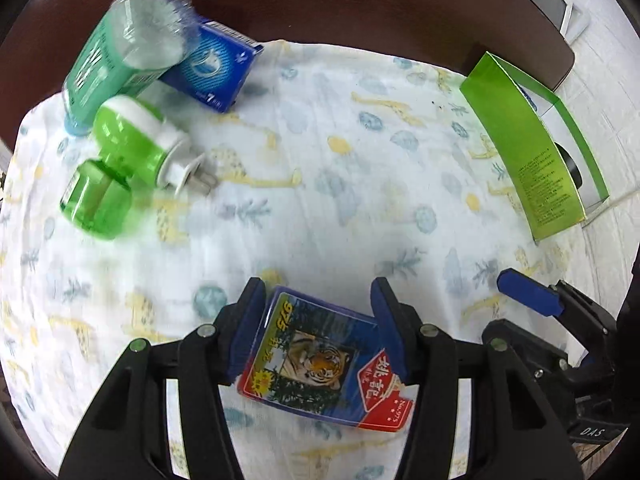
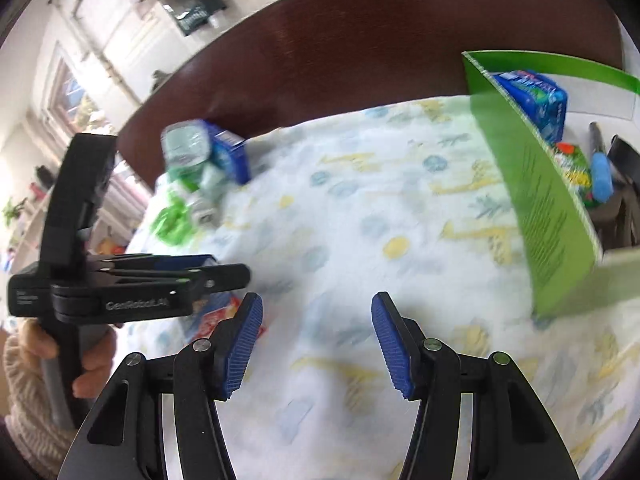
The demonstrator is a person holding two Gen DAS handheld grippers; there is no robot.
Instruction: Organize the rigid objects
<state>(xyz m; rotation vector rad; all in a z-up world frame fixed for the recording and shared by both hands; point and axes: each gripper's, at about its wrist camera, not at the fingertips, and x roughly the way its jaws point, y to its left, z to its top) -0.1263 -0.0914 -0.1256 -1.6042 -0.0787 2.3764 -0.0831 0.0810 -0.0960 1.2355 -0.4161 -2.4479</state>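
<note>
Card pack [image 1: 320, 364], light, stiff, slick in its wrap, pinched across its narrow sides by left tool [image 1: 318, 320]; right tool [image 2: 316, 340] spread, empty above counter cloth [image 2: 340, 216].

Landmark: the cloth [image 1: 320, 184] spread over the table [image 1: 360, 8].
Far left on it: a bottle [image 1: 124, 60] lying against a small box [image 1: 216, 68]; just nearer me, the plug-in device [image 1: 140, 140] and a refill bottle [image 1: 96, 200].
Right edge: the open carton [image 1: 532, 148], other items inside.
Near edge: card pack [image 1: 320, 360] between my left gripper's [image 1: 320, 328] pads.
Beside it, right: my right gripper [image 2: 316, 340] over bare cloth.
</note>
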